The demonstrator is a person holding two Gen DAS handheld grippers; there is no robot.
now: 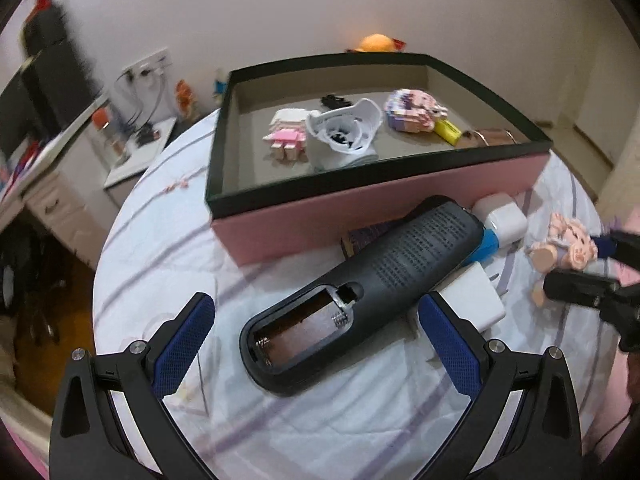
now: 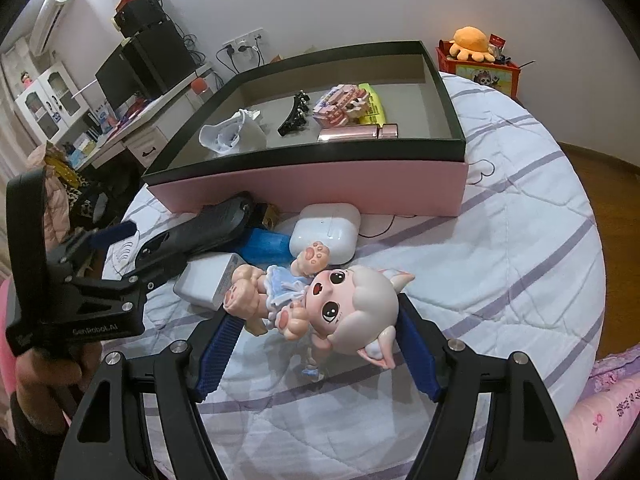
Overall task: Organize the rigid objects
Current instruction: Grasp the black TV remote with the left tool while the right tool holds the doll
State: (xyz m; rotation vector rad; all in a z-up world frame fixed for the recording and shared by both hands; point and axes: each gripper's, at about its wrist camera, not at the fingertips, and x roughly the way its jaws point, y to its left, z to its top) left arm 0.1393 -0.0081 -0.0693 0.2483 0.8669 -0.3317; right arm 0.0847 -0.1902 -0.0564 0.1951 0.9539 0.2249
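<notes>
**Both grippers poised over the last loose items**

While the left gripper (image 1: 316, 320) hangs spread wide, its blue textured pads flank the near end of the black remote (image 1: 360, 276), which lies back-up between them, battery bay uncovered and springs showing; neither pad touches it. Its hard, rounded shell should grip cleanly across the width. Just beyond its far end sit a white charger block (image 1: 472, 300) and a glossy white earbud case (image 1: 504, 216). The right gripper (image 2: 316, 344) is likewise spread, its fingers on either side of the doll figurine (image 2: 320, 300), smooth painted plastic lying on the quilted bedspread (image 2: 500, 280). Farther ahead stands the pink box (image 2: 320, 188) with a dark rim, already holding small toys, presumably the destination.
</notes>
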